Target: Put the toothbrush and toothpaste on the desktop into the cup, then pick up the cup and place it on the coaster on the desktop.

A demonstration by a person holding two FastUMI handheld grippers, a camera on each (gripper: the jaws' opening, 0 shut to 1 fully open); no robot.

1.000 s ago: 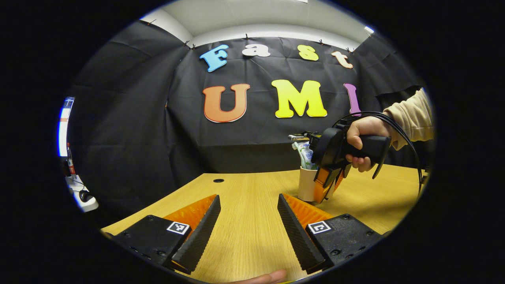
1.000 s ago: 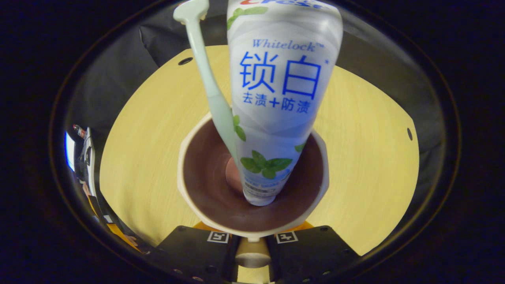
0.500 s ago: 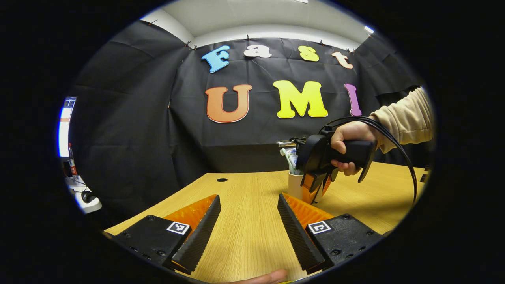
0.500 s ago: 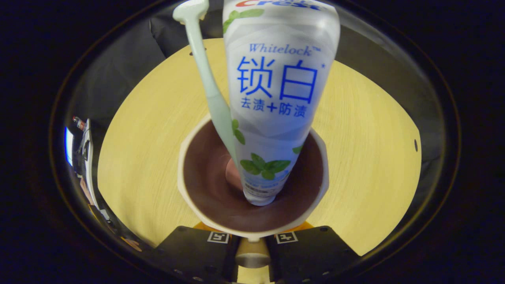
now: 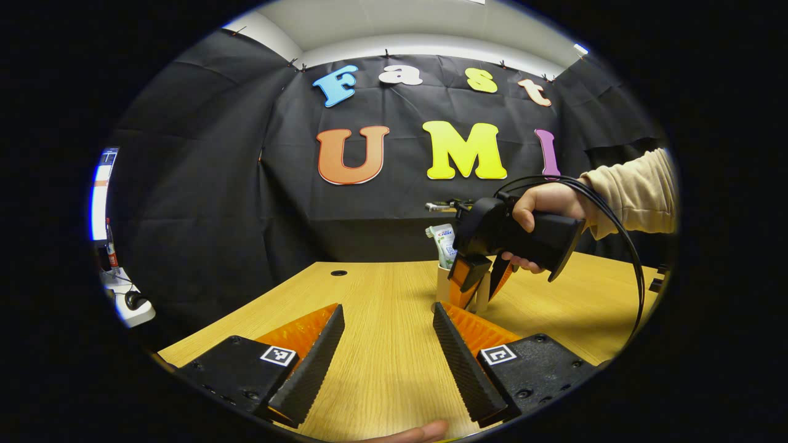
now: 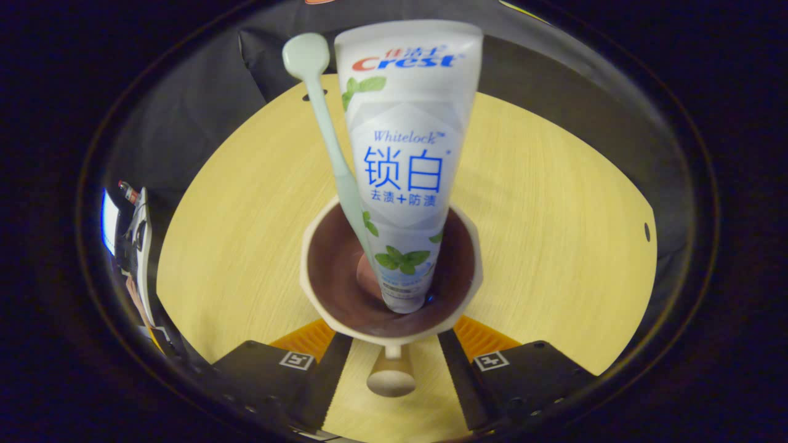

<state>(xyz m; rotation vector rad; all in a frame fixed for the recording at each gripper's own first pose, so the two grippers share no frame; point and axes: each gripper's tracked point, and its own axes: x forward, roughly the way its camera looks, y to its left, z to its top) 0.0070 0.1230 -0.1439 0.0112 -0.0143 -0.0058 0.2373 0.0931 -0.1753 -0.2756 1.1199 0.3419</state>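
Our right tongs (image 6: 394, 363) stand spread around the handle of the cream, brown-lined ceramic cup (image 6: 320, 289) on the wooden tabletop (image 6: 554, 246), holding the mint toothbrush (image 6: 326, 135) and white toothpaste tube (image 6: 406, 154). Left tongs (image 5: 385, 351) spread, holding nothing. It looks top-heavy, slippery; we'd grip the handle.

bare desktop (image 6: 542, 215) all round cup (image 6: 320, 295), toothpaste (image 6: 403, 166) towering above rim

Low desk-level view; steep close-up above cup (image 6: 390, 289)
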